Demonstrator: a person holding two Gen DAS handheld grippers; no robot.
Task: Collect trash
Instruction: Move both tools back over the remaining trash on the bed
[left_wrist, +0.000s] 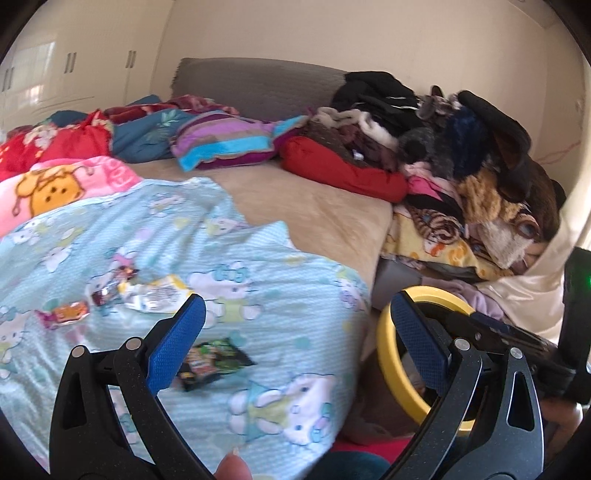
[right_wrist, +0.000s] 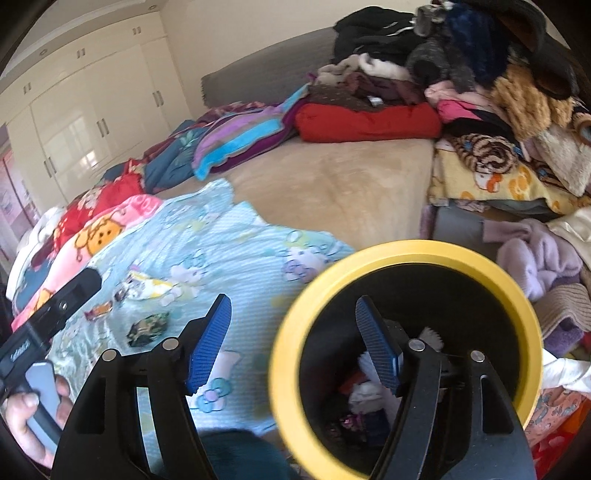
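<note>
Several crumpled wrappers lie on a light blue cartoon blanket (left_wrist: 221, 258): a white-yellow one (left_wrist: 155, 295), an orange one (left_wrist: 66, 312), a small dark red one (left_wrist: 103, 295) and a green-black one (left_wrist: 214, 362). My left gripper (left_wrist: 295, 332) hovers open over the green-black wrapper with nothing between its fingers. Beside the bed stands a black bin with a yellow rim (right_wrist: 406, 251) and trash (right_wrist: 362, 398) in its bottom. My right gripper (right_wrist: 295, 350) straddles the bin's near wall, one finger outside and one inside, jaws wide and pads off the rim. The wrappers (right_wrist: 147, 325) also show in the right wrist view.
A tall heap of clothes (left_wrist: 461, 147) fills the bed's right side, with more laundry (right_wrist: 535, 258) beside the bin. Pillows and quilts (left_wrist: 221, 140) line the headboard. Bare beige sheet (left_wrist: 314, 206) lies in the middle. White wardrobes (right_wrist: 92, 122) stand to the left.
</note>
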